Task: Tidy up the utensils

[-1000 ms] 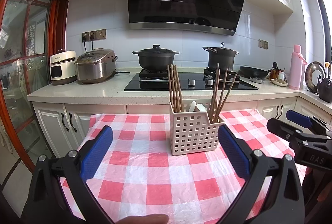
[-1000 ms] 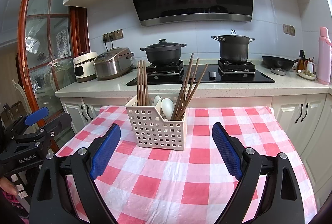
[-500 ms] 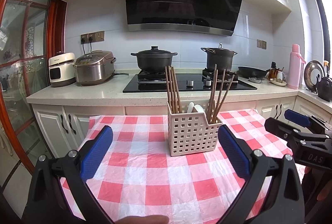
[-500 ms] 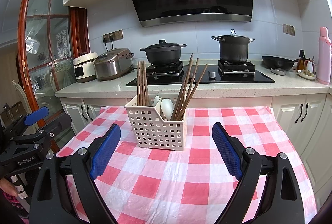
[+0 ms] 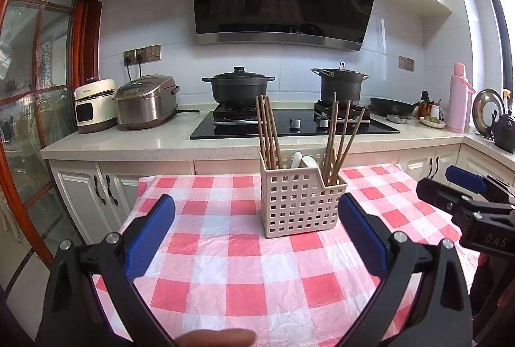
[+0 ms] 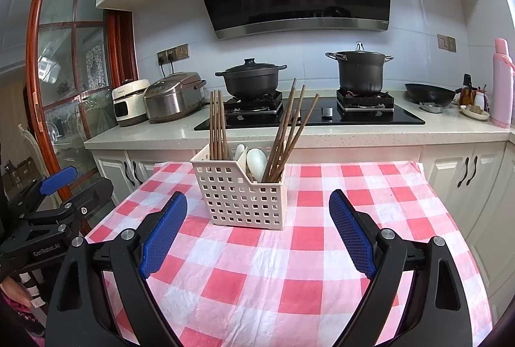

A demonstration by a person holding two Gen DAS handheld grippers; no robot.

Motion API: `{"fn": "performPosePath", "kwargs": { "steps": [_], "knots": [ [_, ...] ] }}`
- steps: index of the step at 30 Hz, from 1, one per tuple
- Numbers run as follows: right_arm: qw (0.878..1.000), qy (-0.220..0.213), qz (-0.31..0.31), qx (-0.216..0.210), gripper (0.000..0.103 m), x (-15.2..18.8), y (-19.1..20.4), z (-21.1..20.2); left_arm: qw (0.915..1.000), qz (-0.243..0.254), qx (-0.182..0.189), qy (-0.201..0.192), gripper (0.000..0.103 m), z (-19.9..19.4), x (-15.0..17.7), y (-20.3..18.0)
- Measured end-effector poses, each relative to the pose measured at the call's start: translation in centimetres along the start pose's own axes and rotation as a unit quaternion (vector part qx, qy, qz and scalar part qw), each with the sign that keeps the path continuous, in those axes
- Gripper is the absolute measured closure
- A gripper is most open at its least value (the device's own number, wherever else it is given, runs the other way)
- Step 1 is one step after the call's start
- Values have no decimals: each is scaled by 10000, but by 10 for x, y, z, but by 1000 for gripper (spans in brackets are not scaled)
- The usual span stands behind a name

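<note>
A cream perforated plastic utensil caddy point(image 5: 302, 205) stands upright on a table under a red-and-white checked plastic cloth point(image 5: 244, 279), toward the table's far half, with brown wooden chopsticks point(image 5: 267, 132) bunched upright in its left compartment, more brown chopsticks point(image 5: 342, 138) leaning rightward in its right one, and white ceramic spoons point(image 6: 256, 161) between them. The left gripper point(image 5: 257, 239) hangs above the near cloth with its blue-padded jaws spread wide and nothing between them; the right gripper point(image 6: 257, 234) is likewise wide apart and empty, both short of the caddy. Only the right wrist view shows the spoon bowls clearly (the left view catches just their white tips) and reads "GenRobot.AI" on the body of the left gripper at its left edge; only the left wrist view shows a black kettle point(image 5: 503, 131) and a round pan lid point(image 5: 487, 107) on the counter's right return, a fingertip point(image 5: 219, 338) at the bottom edge, and the letters "DAS" on the right gripper's body. A white small cooker point(image 5: 95, 105) carries a brand word too small to read. Open cloth lies on every side of the caddy, and the table's far edge sits close to the white base cabinets point(image 6: 466, 173).
</note>
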State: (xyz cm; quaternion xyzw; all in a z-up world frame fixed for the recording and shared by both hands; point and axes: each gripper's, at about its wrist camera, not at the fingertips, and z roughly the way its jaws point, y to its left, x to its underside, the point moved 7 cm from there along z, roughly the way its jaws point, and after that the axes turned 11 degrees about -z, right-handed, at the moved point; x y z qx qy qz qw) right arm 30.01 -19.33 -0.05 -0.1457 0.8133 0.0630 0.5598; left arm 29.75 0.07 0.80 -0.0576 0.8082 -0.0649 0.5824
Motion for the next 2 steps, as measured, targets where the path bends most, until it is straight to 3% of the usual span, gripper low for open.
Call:
{"fn": "performPosePath", "kwargs": {
  "steps": [2],
  "knots": [
    [10000,15,12,6,19,2,0,0,10000,25,-14,17,5,1,2,-1]
  ]
}}
